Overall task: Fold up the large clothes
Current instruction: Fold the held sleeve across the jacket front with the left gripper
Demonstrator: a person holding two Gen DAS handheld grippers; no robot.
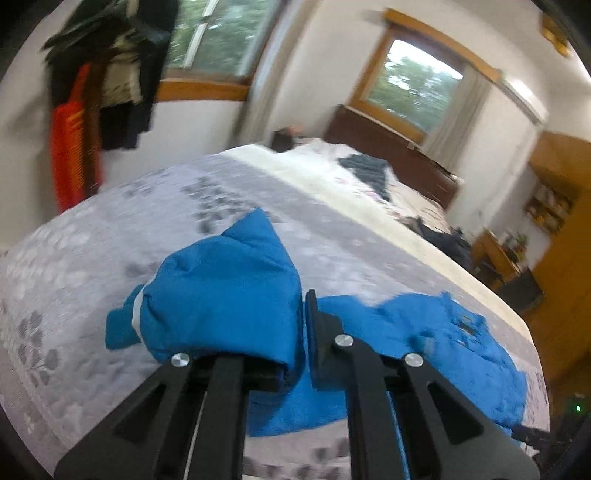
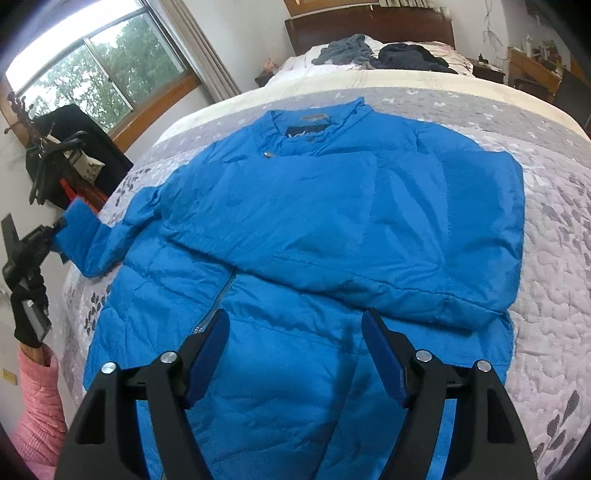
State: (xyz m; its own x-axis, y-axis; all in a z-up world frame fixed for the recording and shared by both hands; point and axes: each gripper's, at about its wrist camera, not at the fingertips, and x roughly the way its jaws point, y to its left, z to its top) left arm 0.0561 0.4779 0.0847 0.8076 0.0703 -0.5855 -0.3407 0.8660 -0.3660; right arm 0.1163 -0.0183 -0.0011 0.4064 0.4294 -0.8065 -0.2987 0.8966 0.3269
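A blue puffer jacket [image 2: 314, 221] lies front up on the bed, collar toward the headboard, with one sleeve folded across its chest. The other sleeve [image 2: 92, 243] stretches out over the bed's left edge. My left gripper [image 2: 55, 227] is shut on that sleeve's cuff [image 1: 221, 295]; in the left wrist view the cuff bunches over one finger of the left gripper [image 1: 291, 339]. My right gripper [image 2: 295, 321] hangs open just above the jacket's lower front beside the zipper, with nothing between its fingers.
The grey floral quilt [image 2: 554, 258] covers the bed. Dark clothes [image 2: 406, 55] are piled near the wooden headboard [image 2: 369, 26]. A rack of hanging clothes [image 1: 110, 74] stands left of the bed, a wooden desk [image 1: 498, 254] to its right. A person's gloved hand [image 2: 27, 317] holds the left gripper.
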